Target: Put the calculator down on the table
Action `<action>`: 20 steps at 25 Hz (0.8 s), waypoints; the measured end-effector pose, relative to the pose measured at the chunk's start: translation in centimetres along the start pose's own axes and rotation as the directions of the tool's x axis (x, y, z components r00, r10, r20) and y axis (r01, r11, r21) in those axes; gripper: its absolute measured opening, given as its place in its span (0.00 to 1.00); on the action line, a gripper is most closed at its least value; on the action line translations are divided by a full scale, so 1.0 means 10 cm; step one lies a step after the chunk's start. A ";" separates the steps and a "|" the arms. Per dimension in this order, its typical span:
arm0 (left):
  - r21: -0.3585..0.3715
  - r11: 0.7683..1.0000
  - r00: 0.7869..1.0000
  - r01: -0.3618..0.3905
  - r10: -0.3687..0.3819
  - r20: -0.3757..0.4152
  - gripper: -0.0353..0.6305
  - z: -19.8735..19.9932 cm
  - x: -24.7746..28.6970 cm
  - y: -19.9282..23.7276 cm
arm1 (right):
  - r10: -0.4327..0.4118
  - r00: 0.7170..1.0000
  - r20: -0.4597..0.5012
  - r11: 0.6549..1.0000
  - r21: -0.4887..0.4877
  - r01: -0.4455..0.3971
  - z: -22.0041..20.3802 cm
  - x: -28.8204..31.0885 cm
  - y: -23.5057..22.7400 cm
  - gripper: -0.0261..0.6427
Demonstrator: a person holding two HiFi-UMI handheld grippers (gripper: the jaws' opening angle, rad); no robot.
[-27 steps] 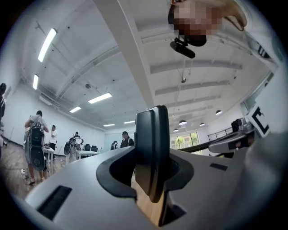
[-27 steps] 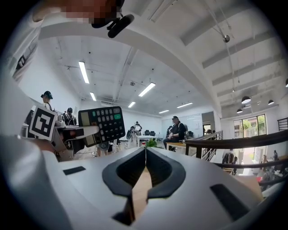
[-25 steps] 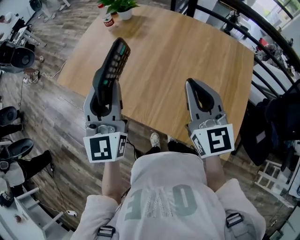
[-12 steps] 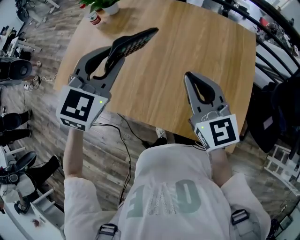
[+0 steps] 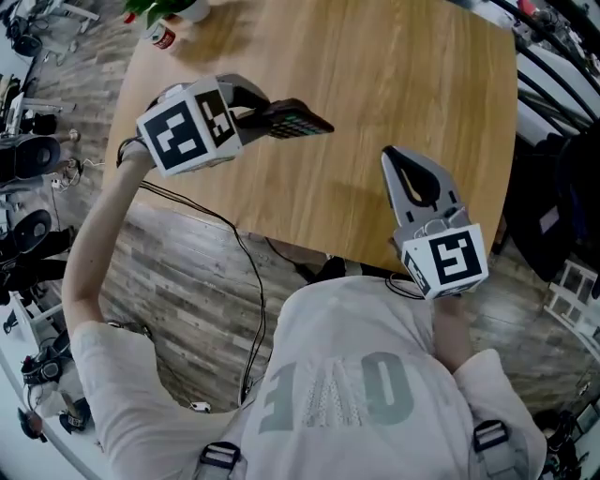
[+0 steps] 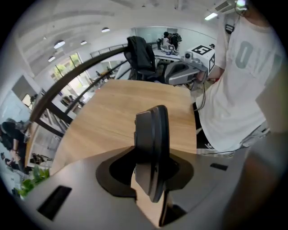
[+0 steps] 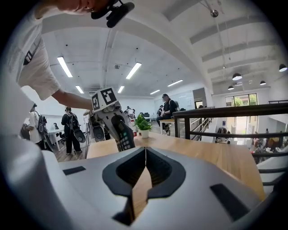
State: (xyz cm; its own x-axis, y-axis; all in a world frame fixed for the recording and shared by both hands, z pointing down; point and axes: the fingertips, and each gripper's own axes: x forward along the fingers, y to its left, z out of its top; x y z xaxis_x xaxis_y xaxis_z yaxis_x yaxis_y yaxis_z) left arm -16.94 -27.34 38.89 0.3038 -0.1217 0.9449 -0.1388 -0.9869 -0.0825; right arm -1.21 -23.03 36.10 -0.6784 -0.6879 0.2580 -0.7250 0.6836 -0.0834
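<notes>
The black calculator [image 5: 298,121] is held over the left part of the wooden table [image 5: 394,84], its free end towards the right. My left gripper [image 5: 261,112] is shut on its near end. In the left gripper view the calculator [image 6: 153,143] shows edge-on, clamped between the jaws of my left gripper [image 6: 150,179]. From the right gripper view the calculator [image 7: 122,132] hangs keys-out, its lower end hidden, so contact with the table cannot be told. My right gripper [image 5: 401,161], also [image 7: 145,155], is shut and empty over the table's near edge.
A potted plant [image 5: 159,7] and a small red-labelled container [image 5: 161,36] stand at the table's far left corner. A black railing [image 7: 225,112] runs along the table's right side. Cables trail on the floor [image 5: 187,281] under the left arm. People stand in the background.
My left gripper rolled over and swung down and leftward; the calculator, first pointing up and away, now lies low and points right. My right gripper sank a little.
</notes>
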 end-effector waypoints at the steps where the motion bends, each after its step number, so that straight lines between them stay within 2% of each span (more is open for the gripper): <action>1: 0.006 0.998 0.998 0.057 -0.057 -0.036 0.23 -0.03 0.11 -0.02 | -0.001 1.000 -0.007 1.000 0.010 0.001 -0.03 0.01 -0.02 0.07; 3: 0.027 0.986 0.981 0.162 -0.158 -0.114 0.23 -0.09 0.34 -0.08 | 0.002 1.000 -0.018 1.000 0.025 -0.001 -0.08 0.04 -0.03 0.07; 5: 0.063 0.958 0.944 0.279 -0.261 -0.201 0.23 -0.15 0.55 -0.18 | 0.006 1.000 -0.027 0.999 0.042 -0.005 -0.12 0.07 -0.05 0.07; 7: 0.076 0.907 0.881 0.414 -0.379 -0.282 0.23 -0.19 0.73 -0.31 | 0.007 0.999 -0.031 0.998 0.061 -0.005 -0.14 0.09 -0.08 0.07; 9: 0.056 0.838 0.799 0.542 -0.494 -0.344 0.23 -0.24 0.87 -0.44 | 0.007 1.000 -0.027 0.998 0.065 -0.005 -0.14 0.12 -0.12 0.07; 11: 0.041 0.767 0.719 0.640 -0.580 -0.384 0.23 -0.28 0.99 -0.55 | 0.009 0.999 -0.034 0.997 0.078 -0.006 -0.15 0.14 -0.14 0.07; 13: 0.033 0.703 0.652 0.710 -0.639 -0.409 0.23 -0.31 1.11 -0.64 | 0.012 0.998 -0.056 0.994 0.105 -0.006 -0.22 0.16 -0.14 0.07; 14: 0.029 0.679 0.626 0.734 -0.659 -0.416 0.23 -0.33 1.18 -0.67 | 0.013 0.998 -0.066 0.993 0.117 -0.006 -0.26 0.18 -0.14 0.07; 17: -0.004 0.629 0.567 0.777 -0.703 -0.429 0.23 -0.34 1.38 -0.67 | 0.019 0.996 -0.091 0.991 0.133 -0.007 -0.38 0.23 -0.20 0.07; 20: -0.058 0.574 0.497 0.817 -0.751 -0.434 0.23 -0.31 1.50 -0.70 | 0.004 0.996 -0.094 0.990 0.139 0.009 -0.47 0.24 -0.30 0.07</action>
State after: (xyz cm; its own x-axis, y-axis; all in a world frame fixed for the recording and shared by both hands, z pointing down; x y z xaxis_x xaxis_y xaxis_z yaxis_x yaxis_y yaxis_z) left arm -14.33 -21.93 54.62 -0.1538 0.7271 0.6691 0.1143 -0.6595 0.7430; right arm -0.08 -25.57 41.49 -0.6672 -0.6591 0.3471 -0.7406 0.6367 -0.2145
